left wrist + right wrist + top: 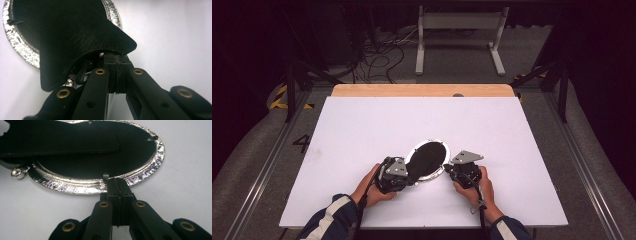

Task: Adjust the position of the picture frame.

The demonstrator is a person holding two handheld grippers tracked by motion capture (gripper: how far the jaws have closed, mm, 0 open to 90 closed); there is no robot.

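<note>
**Oval picture frame held face down between two claws near the front edge of the worktop**

The frame [428, 159] lies back-up on the white worktop [362, 130], just short of the middle of its front edge, its long axis slanting from near-left to far-right. The black backing board [75, 32] is tilted up at its near-left end, off the silver rim [82, 185]. The left claw [408, 176] sits at that raised end, its jaws shut; they look to be pinching the board's edge, though the board hides the tips. The right claw [451, 169] meets the rim's near-right side, jaws shut tight beside a small metal tab [105, 176]; whether they clamp the rim or merely press on it is hard to tell. What lies under the board is in shadow.
</note>
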